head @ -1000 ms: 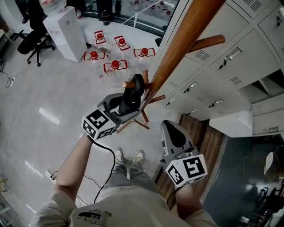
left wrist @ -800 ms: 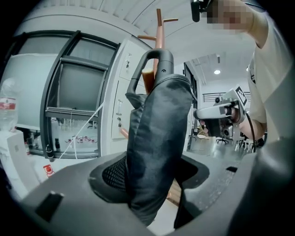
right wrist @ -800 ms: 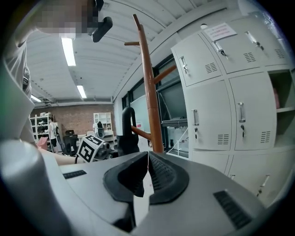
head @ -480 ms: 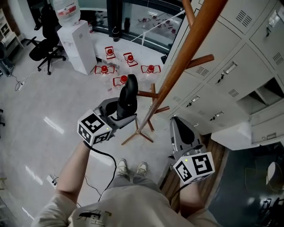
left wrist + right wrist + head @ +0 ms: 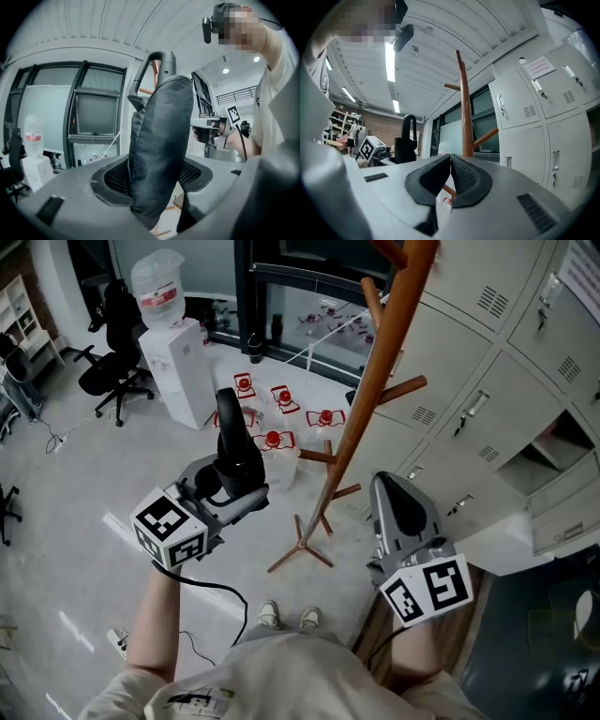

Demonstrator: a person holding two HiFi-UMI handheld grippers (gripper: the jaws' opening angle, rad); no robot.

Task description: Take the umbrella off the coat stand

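Left gripper point(image 5: 239, 487): grey moulded shell, broad at the rear, narrowing toward the fingers point(image 5: 65, 197). Fingers are grey, faced with black mesh pads point(image 5: 115, 178) in dark surrounds. At the end farthest from the fingers sits a white cube point(image 5: 171, 527) with black square markers on its faces. A black cable point(image 5: 225, 590) leaves the shell near that cube.

Right gripper point(image 5: 385, 481): same grey shell, black ribbed pads point(image 5: 464, 176), and a dark slot point(image 5: 536, 213) in the shell just behind them. Its marker cube point(image 5: 427, 590) is also at the end away from the fingers.

Person: pale beige short-sleeved T-shirt point(image 5: 281, 676) with a small dark print point(image 5: 192, 698), white shoes point(image 5: 269, 616), and a dark head-worn camera point(image 5: 206, 26).
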